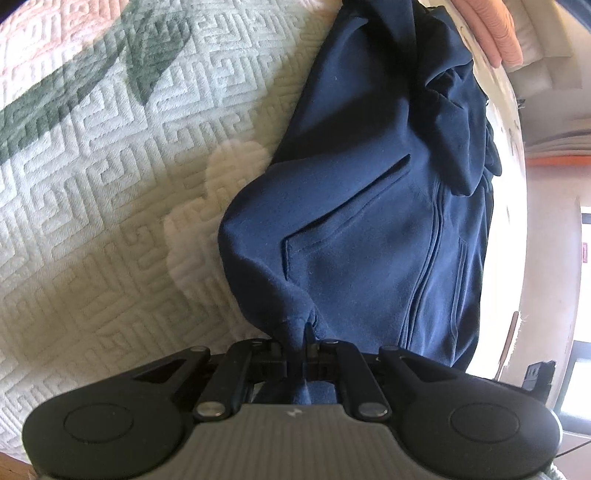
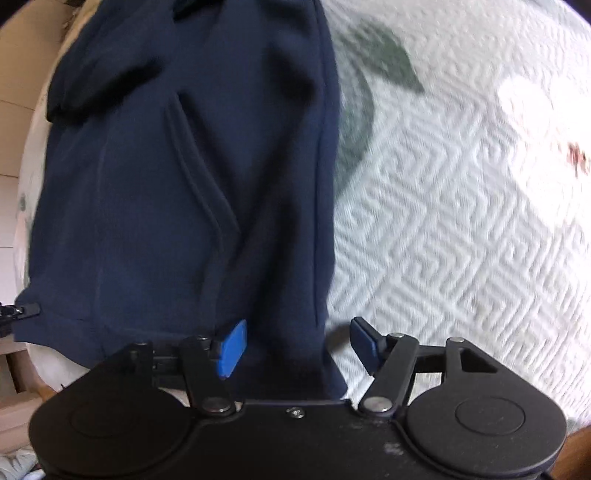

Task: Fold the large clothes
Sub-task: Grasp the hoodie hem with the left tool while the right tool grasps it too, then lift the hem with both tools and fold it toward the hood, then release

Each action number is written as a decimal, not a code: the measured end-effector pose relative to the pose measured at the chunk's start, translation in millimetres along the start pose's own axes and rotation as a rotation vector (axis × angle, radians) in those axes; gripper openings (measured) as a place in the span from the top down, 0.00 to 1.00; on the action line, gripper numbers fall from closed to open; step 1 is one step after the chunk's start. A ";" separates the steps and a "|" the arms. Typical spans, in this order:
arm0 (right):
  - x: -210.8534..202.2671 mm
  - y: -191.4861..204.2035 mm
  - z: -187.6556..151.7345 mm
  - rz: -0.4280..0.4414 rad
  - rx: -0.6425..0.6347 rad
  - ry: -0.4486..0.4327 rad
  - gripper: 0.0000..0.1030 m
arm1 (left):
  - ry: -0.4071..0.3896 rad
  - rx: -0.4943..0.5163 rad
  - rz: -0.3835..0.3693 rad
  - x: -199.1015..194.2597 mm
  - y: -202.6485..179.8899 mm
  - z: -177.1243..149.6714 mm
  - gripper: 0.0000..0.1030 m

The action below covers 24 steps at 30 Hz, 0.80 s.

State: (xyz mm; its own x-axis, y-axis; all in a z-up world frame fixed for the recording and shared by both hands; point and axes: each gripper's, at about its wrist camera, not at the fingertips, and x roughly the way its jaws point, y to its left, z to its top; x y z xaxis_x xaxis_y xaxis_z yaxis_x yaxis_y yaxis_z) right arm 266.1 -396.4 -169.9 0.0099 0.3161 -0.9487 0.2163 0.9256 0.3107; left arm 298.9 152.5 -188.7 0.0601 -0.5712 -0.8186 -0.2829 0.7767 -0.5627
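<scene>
A navy blue zip hoodie (image 1: 369, 206) lies folded lengthwise on a pale quilted bedspread (image 1: 110, 184); its pocket slit and zipper show. My left gripper (image 1: 297, 347) is shut on a bunched corner of the hoodie at its near end. In the right wrist view the hoodie (image 2: 184, 184) fills the left half. My right gripper (image 2: 295, 343) is open, its blue pads (image 2: 232, 347) spread on either side of the hoodie's near right edge, with the cloth between them.
The bedspread (image 2: 461, 221) has a raised maze pattern with green leaf prints (image 2: 391, 62). A person's hand (image 1: 491, 29) shows at the top right of the left wrist view. The bed's edge and room floor lie beyond the hoodie (image 1: 546, 221).
</scene>
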 end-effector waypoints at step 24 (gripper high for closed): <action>-89.8 42.2 192.6 0.372 0.053 -0.635 0.87 | -0.462 0.264 -0.294 -73.6 -118.2 186.9 0.81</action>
State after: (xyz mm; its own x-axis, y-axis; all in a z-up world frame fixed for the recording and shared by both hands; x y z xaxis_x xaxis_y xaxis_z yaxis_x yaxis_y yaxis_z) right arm 462.3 -425.9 -83.0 0.6517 0.4106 -0.6377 0.1355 0.7642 0.6305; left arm 506.8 152.3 -83.4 0.5256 -0.6437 -0.5563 0.0523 0.6771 -0.7340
